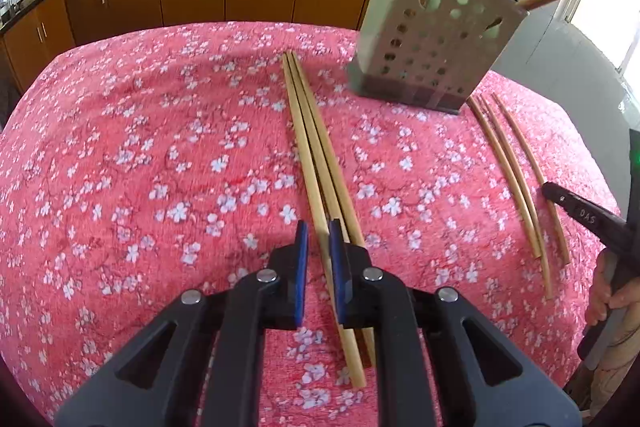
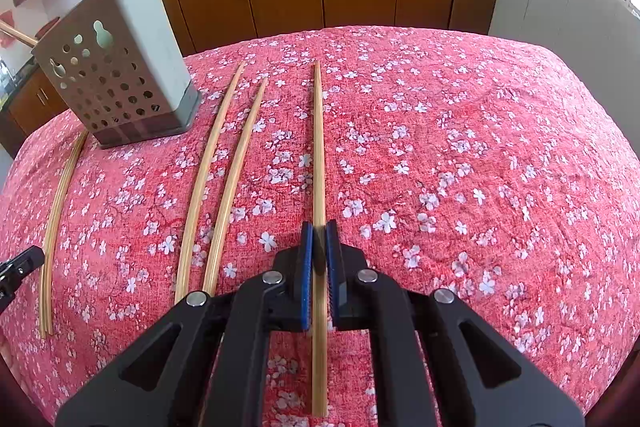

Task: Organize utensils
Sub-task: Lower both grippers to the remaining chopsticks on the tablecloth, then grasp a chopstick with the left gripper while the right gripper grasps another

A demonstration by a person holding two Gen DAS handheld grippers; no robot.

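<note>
1. Left wrist view: the left gripper (image 1: 318,239) is a little open, with one chopstick (image 1: 316,195) between its blue pads. I cannot tell if they squeeze it. More chopsticks lie right beside it. The grey holder (image 1: 428,43) stands ahead to the right, with sticks poking out the top. The pink tabletop (image 1: 140,147) is bare on the left, up to its far edge.
2. Right wrist view: the right gripper (image 2: 319,239) is nearly shut on a single chopstick (image 2: 318,147). Two curved chopsticks (image 2: 224,167) lie to its left. Only this view shows the wide bare cloth to the right.
</note>
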